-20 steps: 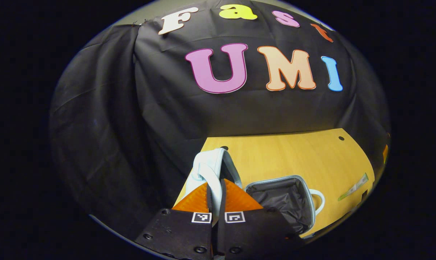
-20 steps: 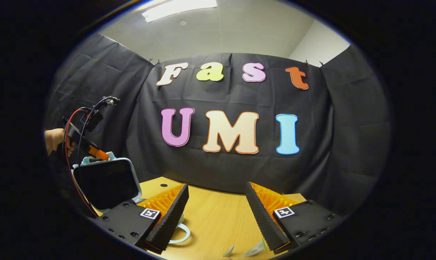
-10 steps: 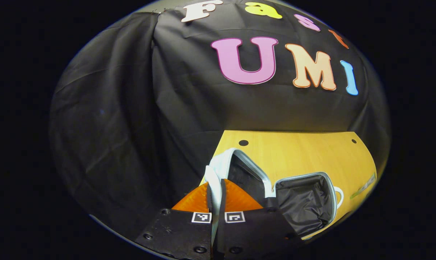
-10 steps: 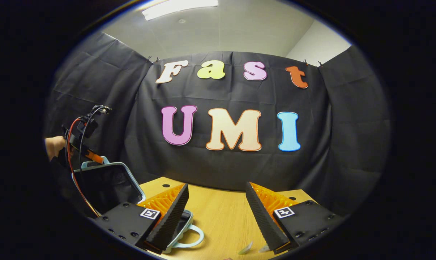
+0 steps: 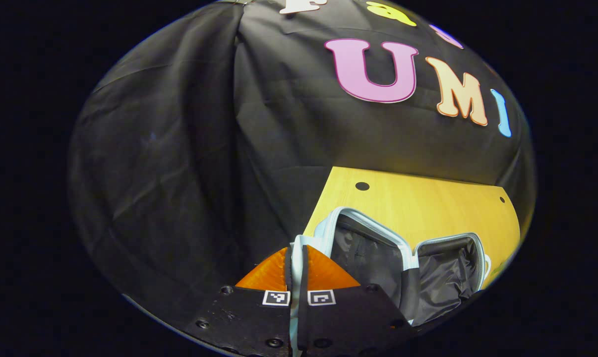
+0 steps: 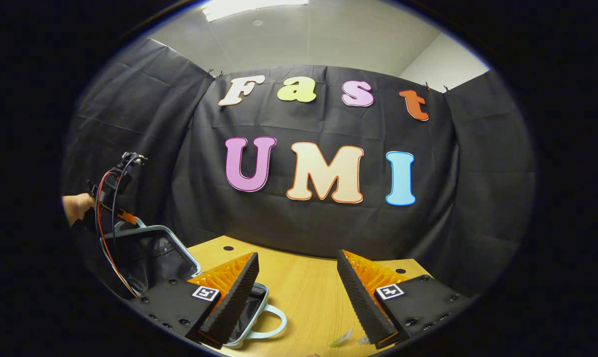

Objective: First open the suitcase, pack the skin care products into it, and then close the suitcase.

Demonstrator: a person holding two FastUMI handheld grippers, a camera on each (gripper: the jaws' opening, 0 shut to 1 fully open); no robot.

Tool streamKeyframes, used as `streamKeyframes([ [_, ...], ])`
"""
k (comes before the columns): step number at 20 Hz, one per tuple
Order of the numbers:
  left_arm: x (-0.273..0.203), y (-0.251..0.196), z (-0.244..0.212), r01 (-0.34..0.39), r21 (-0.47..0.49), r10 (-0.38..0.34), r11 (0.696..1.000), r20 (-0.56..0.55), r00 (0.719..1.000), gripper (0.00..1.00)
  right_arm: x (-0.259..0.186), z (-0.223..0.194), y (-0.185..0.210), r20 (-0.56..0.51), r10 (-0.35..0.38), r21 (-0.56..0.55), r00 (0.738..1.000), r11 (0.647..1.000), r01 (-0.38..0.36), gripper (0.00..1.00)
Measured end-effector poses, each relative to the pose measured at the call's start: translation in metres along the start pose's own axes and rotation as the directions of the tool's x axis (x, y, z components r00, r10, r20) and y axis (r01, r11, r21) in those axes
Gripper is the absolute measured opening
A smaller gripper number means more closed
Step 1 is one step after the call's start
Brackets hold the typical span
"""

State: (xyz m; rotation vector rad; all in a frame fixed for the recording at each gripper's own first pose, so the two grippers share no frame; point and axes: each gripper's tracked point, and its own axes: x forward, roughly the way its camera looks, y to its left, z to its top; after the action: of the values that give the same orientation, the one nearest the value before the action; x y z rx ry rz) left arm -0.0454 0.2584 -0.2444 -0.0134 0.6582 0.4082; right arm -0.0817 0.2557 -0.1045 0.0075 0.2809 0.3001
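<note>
suitcase [image 5: 403,258]: small soft case sitting at the left end of the table, pale blue shell with rounded corners, zipped right open so you see into both halves. It's my landmark for everything below.

lid [image 6: 150,258]: the raised half of the suitcase, tipped back and leaning out past the table's left edge. Pale piping runs round the rim, inside is dark and a bit baggy.

lining [image 5: 448,277]: crinkly black fabric in the lower half of the suitcase, looks thin and slightly shiny, full of folds.

handle [image 6: 271,322]: a smooth pale loop off the suitcase's right side, lying flat on the wood.

left gripper [image 5: 296,253]: pinched tight on the pale strap-like edge at the top of the suitcase lid; fingers are nearly together with just that strip of material between them. From the right gripper view you can see a hand [image 6: 76,208] holding it up behind the lid, red and black cables trailing down.

right gripper [image 6: 296,292]: hovering just right of the suitcase, fingers spread wide with nothing in them. The inner faces are ridged, saw-tooth looking pads.

table [image 6: 309,287]: light wood grain top, smooth, with a few small round holes beyond the suitcase.

skin care products [image 6: 341,339]: little pale tube-ish things lying flat on the table, right of the suitcase handle, near the right gripper's finger. Too small and cut off to say more about them.
</note>
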Motion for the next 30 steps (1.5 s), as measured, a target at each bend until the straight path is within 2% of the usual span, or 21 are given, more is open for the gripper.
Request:
streamKeyframes([
  [4,0.007,0.01,-0.011,-0.041,-0.024,0.04,0.999,-0.022,0.999,0.0,0.0,0.0,0.002,-0.004,-0.003,-0.002,1.0,1.0,0.003,0.98],
  [6,0.006,0.017,-0.018,-0.088,-0.047,0.086,0.995,-0.04,0.996,0.06,0.0,-0.001,0.001,-0.008,-0.006,-0.002,1.0,1.0,0.006,0.98],
  [7,0.004,0.021,-0.015,-0.12,-0.067,0.119,0.99,-0.026,0.993,0.07,-0.002,0.0,0.0,-0.007,-0.01,-0.002,1.0,1.0,0.01,0.98],
  [9,0.003,0.015,-0.001,-0.114,-0.138,0.122,0.984,0.053,0.991,0.13,-0.001,0.0,-0.002,-0.005,-0.012,0.001,1.0,1.0,0.012,0.98],
  [11,-0.006,0.01,0.021,-0.092,-0.17,0.117,0.981,0.147,0.982,0.43,-0.001,0.002,-0.007,0.0,-0.011,0.017,1.0,1.0,0.011,0.98],
  [13,-0.024,-0.001,0.043,-0.089,-0.153,0.124,0.984,0.237,0.964,0.74,0.0,0.008,-0.014,0.013,-0.014,0.034,1.0,0.999,0.014,0.99],
  [14,-0.032,-0.007,0.054,-0.09,-0.138,0.126,0.986,0.279,0.952,0.84,0.002,0.014,-0.019,0.03,-0.016,0.038,0.999,0.999,0.014,0.99],
  [15,-0.043,-0.012,0.064,-0.089,-0.128,0.125,0.988,0.318,0.94,0.86,0.002,0.018,-0.026,0.048,-0.021,0.037,0.999,0.999,0.02,1.0],
  [16,-0.053,-0.022,0.071,-0.09,-0.126,0.13,0.988,0.352,0.927,0.92,0.003,0.023,-0.034,0.062,-0.028,0.035,0.998,0.999,0.026,1.0],
  [18,-0.073,-0.038,0.087,-0.106,-0.136,0.155,0.985,0.426,0.891,0.97,0.003,0.027,-0.048,0.079,-0.036,0.032,0.996,0.999,0.034,0.98],
  [20,-0.096,-0.056,0.099,-0.095,-0.148,0.155,0.984,0.48,0.864,0.96,0.0,0.032,-0.065,0.095,-0.051,0.031,0.994,0.998,0.049,0.98],
  [26,-0.138,-0.155,0.115,-0.002,-0.083,0.046,0.997,0.535,0.844,0.96,-0.005,0.039,-0.106,0.123,-0.068,0.025,0.99,0.998,0.065,0.98],
  [30,-0.155,-0.203,0.115,0.049,-0.059,-0.01,0.997,0.542,0.841,0.96,-0.01,0.039,-0.123,0.125,-0.062,0.03,0.99,0.998,0.059,0.98],
])
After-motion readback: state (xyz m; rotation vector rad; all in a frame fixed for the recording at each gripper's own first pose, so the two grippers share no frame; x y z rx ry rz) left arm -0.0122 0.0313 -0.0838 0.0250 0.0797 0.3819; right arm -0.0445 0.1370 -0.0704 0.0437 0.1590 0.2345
